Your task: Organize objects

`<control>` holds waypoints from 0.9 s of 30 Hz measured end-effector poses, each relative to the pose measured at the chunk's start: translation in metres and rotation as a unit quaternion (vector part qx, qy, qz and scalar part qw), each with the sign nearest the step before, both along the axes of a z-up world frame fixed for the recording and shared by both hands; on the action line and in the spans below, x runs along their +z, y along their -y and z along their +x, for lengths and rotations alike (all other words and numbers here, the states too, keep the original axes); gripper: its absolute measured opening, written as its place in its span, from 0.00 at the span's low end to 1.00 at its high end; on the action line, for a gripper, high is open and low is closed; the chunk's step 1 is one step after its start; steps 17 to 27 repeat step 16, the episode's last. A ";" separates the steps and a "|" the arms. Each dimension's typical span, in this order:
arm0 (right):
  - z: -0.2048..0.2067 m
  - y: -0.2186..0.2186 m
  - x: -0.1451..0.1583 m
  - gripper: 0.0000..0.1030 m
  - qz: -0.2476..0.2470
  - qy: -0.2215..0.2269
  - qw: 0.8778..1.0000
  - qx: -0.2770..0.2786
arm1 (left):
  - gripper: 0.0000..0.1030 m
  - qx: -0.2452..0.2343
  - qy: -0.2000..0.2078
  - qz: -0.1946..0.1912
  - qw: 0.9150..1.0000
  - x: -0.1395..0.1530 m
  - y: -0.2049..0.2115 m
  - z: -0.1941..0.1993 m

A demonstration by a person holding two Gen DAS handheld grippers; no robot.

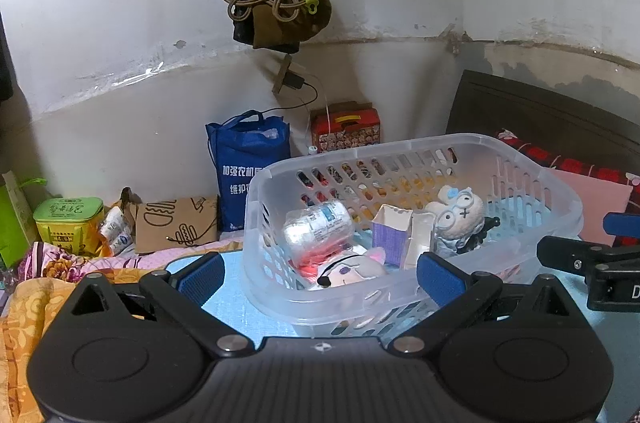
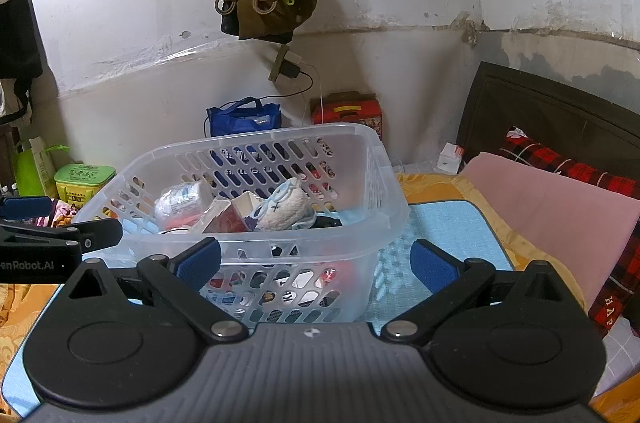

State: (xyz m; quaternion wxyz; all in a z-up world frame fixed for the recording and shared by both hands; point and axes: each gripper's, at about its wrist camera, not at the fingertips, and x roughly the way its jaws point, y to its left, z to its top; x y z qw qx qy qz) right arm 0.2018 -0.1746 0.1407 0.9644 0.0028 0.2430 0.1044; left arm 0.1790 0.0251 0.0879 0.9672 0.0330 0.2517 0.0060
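Your left hand-held gripper (image 1: 320, 275) has its two blue ribbed pads (image 1: 202, 273) spread wide with nothing between them, aimed level at the near wall of the clear plastic basket (image 1: 532, 179); your right hand-held gripper (image 2: 316, 261) is just as wide open and empty, facing the same basket from the other side, its left pad against the near rim in the right wrist view, though you cannot tell whether it touches. Each tool's black tip shows at the edge of the other's view. You have one basket, rectangular with rounded corners, translucent, its walls pierced by rows of oval slots, sitting on a light blue textured mat (image 2: 448, 223) on the bed. Inside it lie a cylindrical bottle (image 1: 318, 227) wrapped in crinkled clear film on its side, a small purple-and-white carton (image 1: 390, 233) standing open at the top, and two plush toys: a fuzzy grey one with big round glasses (image 1: 458, 215) toward the far right corner, and a pale one with a black nose (image 1: 348, 271) against the near wall. Behind the basket you can see one blue fabric tote bag (image 1: 248, 167) with white lettering, one red patterned carton with a handle (image 1: 346, 127), one brown paper bag (image 1: 176, 223) and one green lidded tub (image 1: 68, 223), all along the scuffed white wall.
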 end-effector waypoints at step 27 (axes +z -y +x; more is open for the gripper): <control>-0.003 -0.001 -0.001 1.00 -0.008 0.004 1.000 -0.002 | 1.00 -0.004 0.014 -0.001 1.000 0.003 -0.002 -0.003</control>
